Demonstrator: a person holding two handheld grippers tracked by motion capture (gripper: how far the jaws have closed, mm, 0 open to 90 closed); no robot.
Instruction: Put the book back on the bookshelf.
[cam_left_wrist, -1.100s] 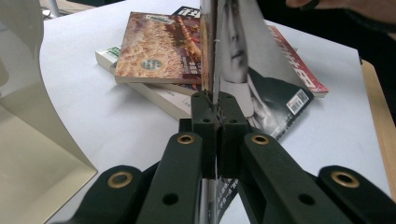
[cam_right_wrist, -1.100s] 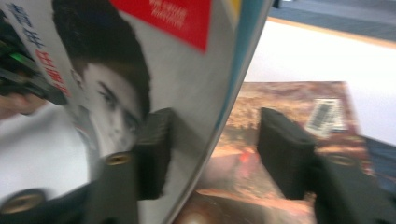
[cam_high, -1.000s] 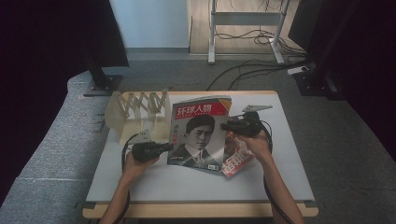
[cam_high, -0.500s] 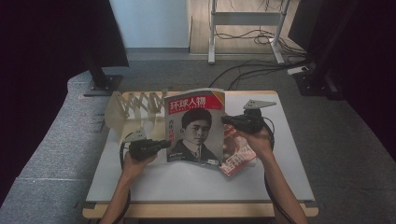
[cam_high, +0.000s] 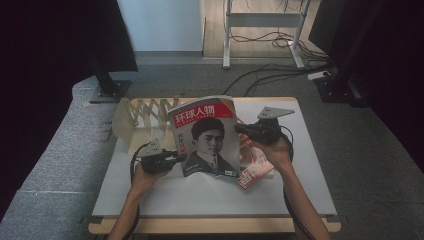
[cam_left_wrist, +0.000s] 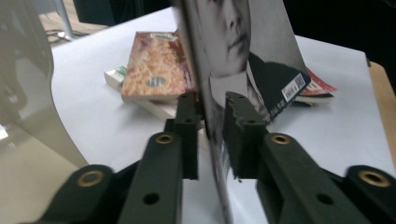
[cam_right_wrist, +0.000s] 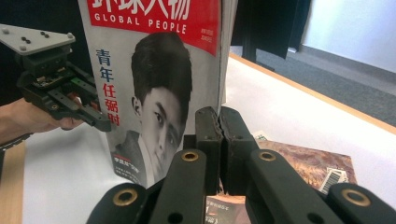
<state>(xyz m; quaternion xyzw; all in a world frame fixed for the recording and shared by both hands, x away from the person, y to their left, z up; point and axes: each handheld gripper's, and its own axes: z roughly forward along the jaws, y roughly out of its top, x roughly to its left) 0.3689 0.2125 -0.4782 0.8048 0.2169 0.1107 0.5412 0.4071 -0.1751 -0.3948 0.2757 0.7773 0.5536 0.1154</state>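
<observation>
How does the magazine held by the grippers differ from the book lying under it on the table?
The magazine stands upright, lifted at both side edges; the book lies flat on the table. The magazine's cover shows a black-and-white portrait under a red title band; the book's cover is a mottled orange-brown pattern. The magazine is thin; the book is thicker. Both are printed, rectangular reading matter.

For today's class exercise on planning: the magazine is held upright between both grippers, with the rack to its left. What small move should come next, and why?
Probably carry the magazine sideways toward the slotted rack, keeping it upright. The left gripper has its jaws about the lower edge, having just eased open a little, while the right gripper stays clamped on the other edge. The magazine already stands clear of the books lying on the table.
</observation>
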